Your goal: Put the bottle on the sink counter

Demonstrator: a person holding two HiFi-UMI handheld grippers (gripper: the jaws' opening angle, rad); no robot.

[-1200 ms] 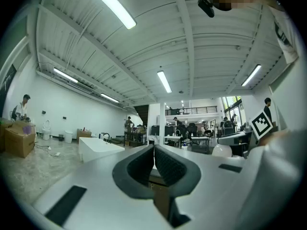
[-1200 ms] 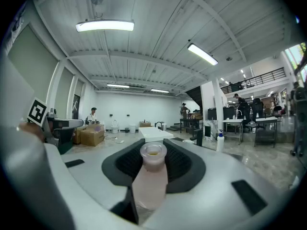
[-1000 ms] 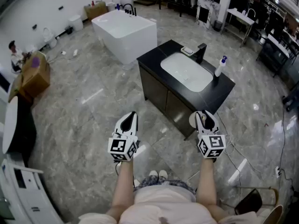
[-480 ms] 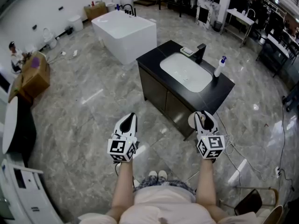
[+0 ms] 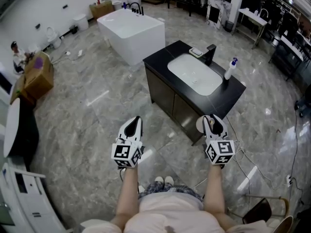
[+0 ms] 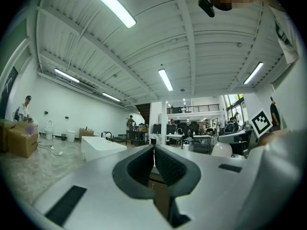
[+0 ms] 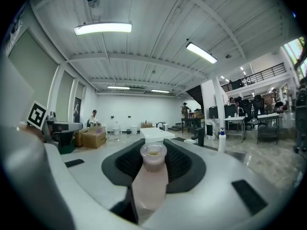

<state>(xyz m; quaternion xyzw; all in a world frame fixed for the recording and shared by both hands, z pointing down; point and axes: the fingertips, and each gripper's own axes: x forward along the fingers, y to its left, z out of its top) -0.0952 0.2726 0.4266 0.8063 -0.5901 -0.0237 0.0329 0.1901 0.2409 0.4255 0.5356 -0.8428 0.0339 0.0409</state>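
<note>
A pale pink translucent bottle (image 7: pixel 152 174) with an open round mouth stands between the dark pads of my right gripper (image 7: pixel 153 169), which is shut on it. In the head view that gripper (image 5: pixel 210 125) hangs in front of me, short of the black sink counter (image 5: pixel 228 93), and the bottle shows as a pale round shape (image 5: pixel 200 124) at its tip. My left gripper (image 5: pixel 133 129) is at the same height to the left; in its own view the pads (image 6: pixel 154 164) meet with nothing between them. The white basin (image 5: pixel 193 74) lies sunk in the counter.
On the counter stand a black tap (image 5: pixel 209 54), a soap dish (image 5: pixel 196 52) and a white pump bottle with a blue top (image 5: pixel 229 69). A white bathtub (image 5: pixel 132 33) stands behind. Cardboard boxes (image 5: pixel 35 78) sit at left, cables (image 5: pixel 252 159) trail across the marble floor at right.
The view has shifted very slightly; both grippers hold the same pose and the bottle stays in the right one.
</note>
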